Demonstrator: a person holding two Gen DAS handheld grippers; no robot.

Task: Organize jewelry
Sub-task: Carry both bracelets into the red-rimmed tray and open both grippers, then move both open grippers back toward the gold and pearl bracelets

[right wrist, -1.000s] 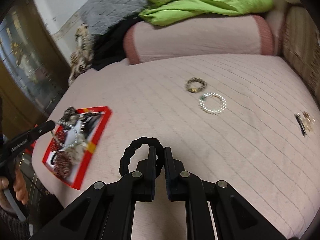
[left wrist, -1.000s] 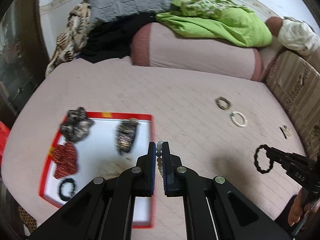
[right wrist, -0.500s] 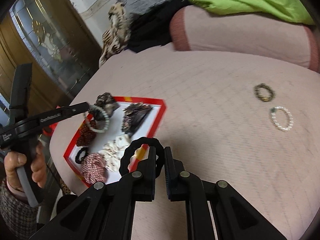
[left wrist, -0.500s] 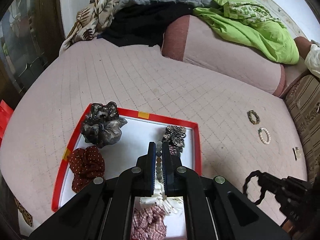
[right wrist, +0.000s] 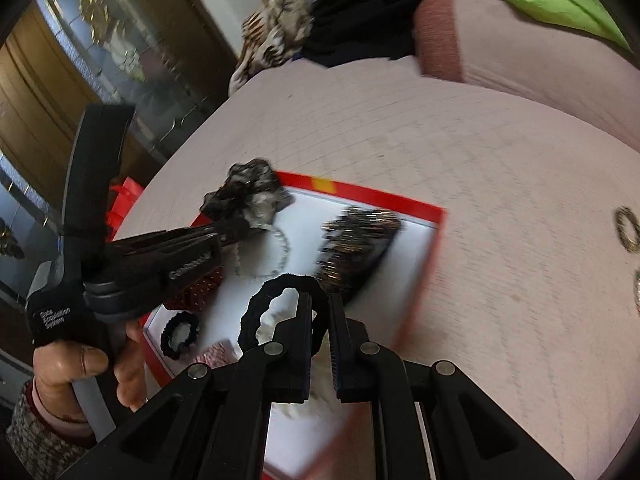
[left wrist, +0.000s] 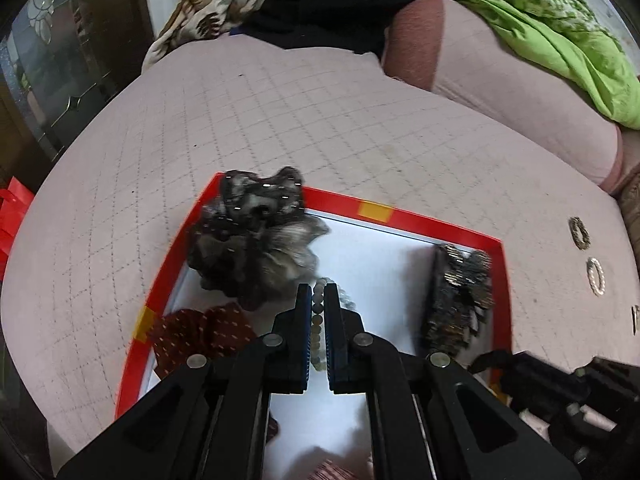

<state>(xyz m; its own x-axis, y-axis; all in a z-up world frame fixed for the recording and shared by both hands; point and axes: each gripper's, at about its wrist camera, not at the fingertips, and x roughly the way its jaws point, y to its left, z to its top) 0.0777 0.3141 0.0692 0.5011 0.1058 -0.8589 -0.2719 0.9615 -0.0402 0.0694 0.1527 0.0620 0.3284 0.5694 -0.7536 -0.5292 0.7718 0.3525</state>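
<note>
A red-rimmed white tray (left wrist: 420,220) (right wrist: 368,194) lies on the pink quilted bed. My left gripper (left wrist: 318,300) is shut on a pale bead bracelet (left wrist: 318,320) and holds it over the tray's middle; the bracelet also shows in the right wrist view (right wrist: 260,252). My right gripper (right wrist: 320,304) is shut on a black wavy hair ring (right wrist: 280,300) above the tray's near side. In the tray lie a grey-black scrunchie (left wrist: 256,236), a dark red dotted scrunchie (left wrist: 196,336), a beaded dark clip (left wrist: 460,292) and a small black ring (right wrist: 180,334).
Two bracelets (left wrist: 580,234) (left wrist: 596,276) lie on the bed right of the tray. A pink bolster (left wrist: 500,92), green cloth (left wrist: 560,36) and dark clothes (left wrist: 328,0) are piled at the back. A glass-panelled wooden door (right wrist: 60,80) stands left of the bed.
Both grippers have moved left and closer over the tray, each still holding its piece. The right gripper now hangs above the tray's near side.
</note>
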